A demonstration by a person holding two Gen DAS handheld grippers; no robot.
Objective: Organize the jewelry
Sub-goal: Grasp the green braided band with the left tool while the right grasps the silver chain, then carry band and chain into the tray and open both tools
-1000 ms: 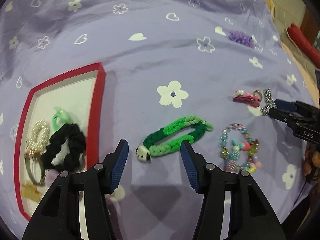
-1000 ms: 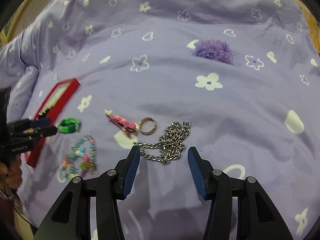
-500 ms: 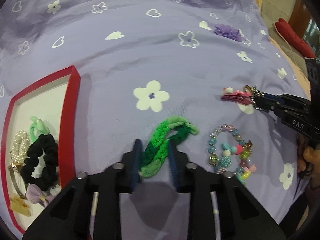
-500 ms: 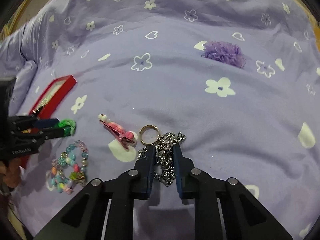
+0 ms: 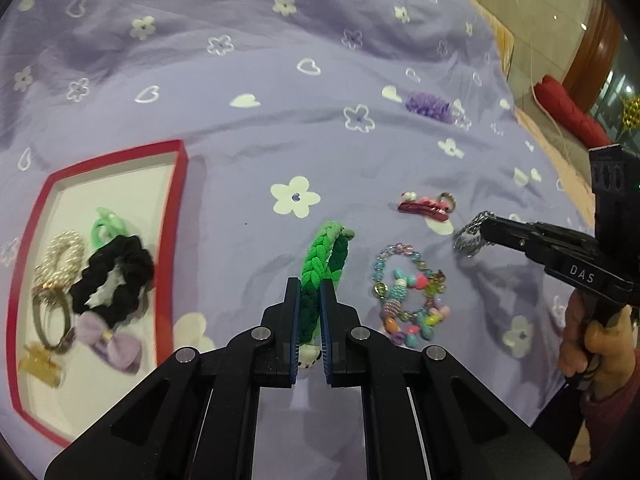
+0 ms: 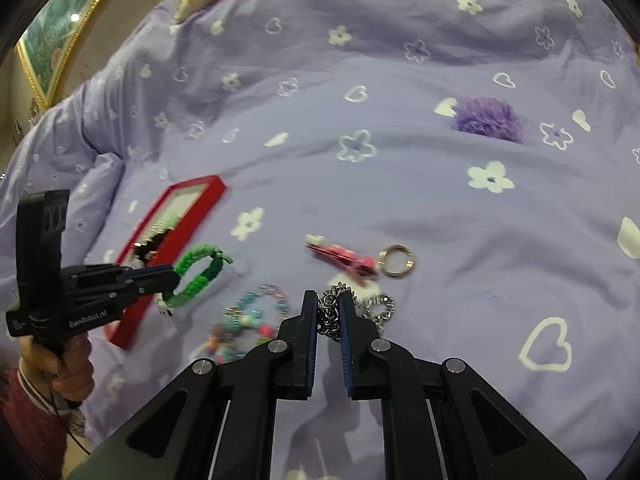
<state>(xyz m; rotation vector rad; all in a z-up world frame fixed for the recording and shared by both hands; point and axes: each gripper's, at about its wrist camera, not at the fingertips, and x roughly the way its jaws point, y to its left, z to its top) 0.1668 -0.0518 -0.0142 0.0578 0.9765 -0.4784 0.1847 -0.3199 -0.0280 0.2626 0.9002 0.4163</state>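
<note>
Fingers (image 5: 291, 320) of the left gripper (image 5: 309, 312) clamp the green braided band (image 5: 324, 256), while the right gripper (image 6: 329, 316) pinches the silver chain (image 6: 330, 314) above the bed (image 6: 440, 208).

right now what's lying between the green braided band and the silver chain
In the left wrist view, the beaded bracelet lies on the purple sheet between the green braided band and the silver chain.

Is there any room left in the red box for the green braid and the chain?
Yes. The red-rimmed tray is bare along its far end, beyond the light green hair tie. Its near half is crowded: pearl bracelet, black scrunchie, lilac bow, gold clip.
</note>
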